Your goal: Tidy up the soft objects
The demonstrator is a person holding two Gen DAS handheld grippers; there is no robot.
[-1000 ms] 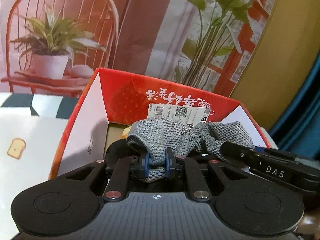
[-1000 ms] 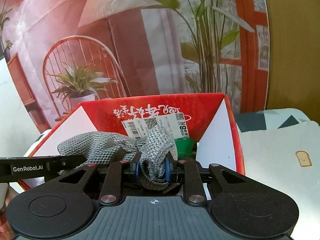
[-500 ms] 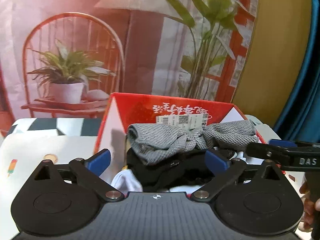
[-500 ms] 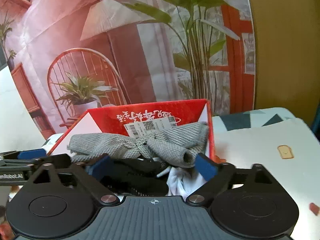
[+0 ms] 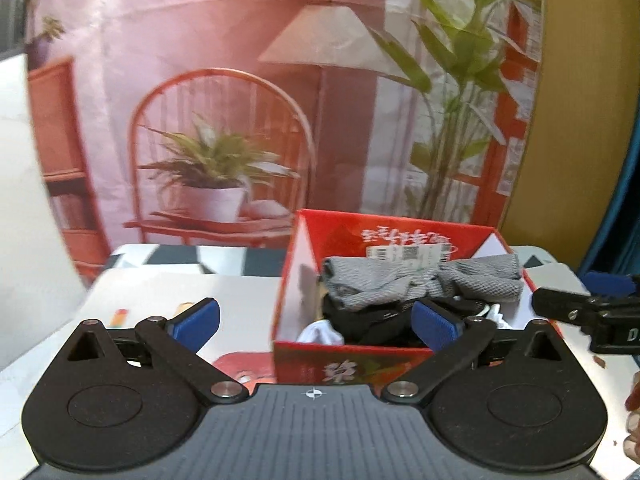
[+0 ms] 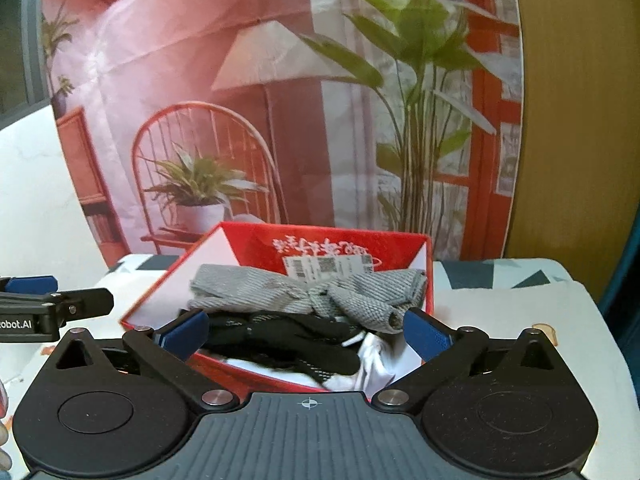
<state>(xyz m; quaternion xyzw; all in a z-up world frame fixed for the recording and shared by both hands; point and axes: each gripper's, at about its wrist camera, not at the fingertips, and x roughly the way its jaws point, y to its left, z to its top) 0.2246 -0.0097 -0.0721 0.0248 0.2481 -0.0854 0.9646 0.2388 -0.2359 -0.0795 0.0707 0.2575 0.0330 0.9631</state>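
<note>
Both grippers have let go of the grey knitted cloth (image 5: 424,282) they were pinching a second ago and have drawn back and upward from the red box (image 5: 288,304), which now sits smaller and farther off in both wrist views. Left gripper (image 5: 316,322): jaws have just been opening and now stand spread wide, blue pads (image 5: 198,318) far apart, with no cloth pressed between them. Right gripper (image 6: 306,334): same, jaws just opened, spread wide, holding nothing; its blue pads (image 6: 424,338) frame the box's near edge from above.

Grey cloth lies draped across the top of the pile inside the box, stretched side to side, one rolled end drooping toward the right wall in the right wrist view. Beneath it, a black garment (image 6: 280,340); under that, white fabric (image 6: 380,360) at the near side. A barcode label (image 6: 328,266) is stuck on the box's inner far wall, just behind the grey cloth.

Box stands on a table with a pale patterned cover (image 6: 512,308). Behind it hangs a printed backdrop (image 5: 224,120) with chair, potted plant and lamp. Each gripper shows at the edge of the other's view, either side of the box. Slight motion blur in both views.
</note>
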